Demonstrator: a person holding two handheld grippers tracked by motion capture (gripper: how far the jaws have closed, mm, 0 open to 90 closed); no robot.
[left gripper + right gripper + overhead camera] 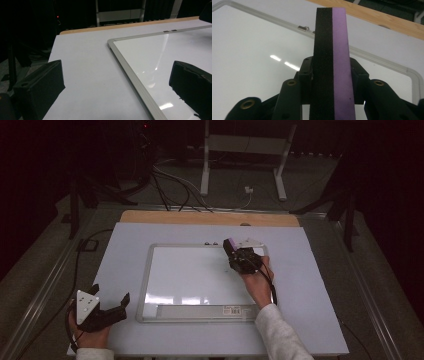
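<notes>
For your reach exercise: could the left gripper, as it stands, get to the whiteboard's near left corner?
Probably yes. The left gripper sits open just left of the whiteboard, with bare table between them; the right gripper holds the eraser farther off.

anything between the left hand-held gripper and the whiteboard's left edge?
Nothing. In the high view, only bare white table cover separates the left hand-held gripper from the whiteboard frame; the left gripper view shows the same bare stretch.

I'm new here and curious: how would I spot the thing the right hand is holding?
Find the whiteboard in the middle of the table. Over its far right corner, the right gripper is shut on an eraser, a flat block. It is black on one side and purple on the other, the only coloured thing there.
</notes>
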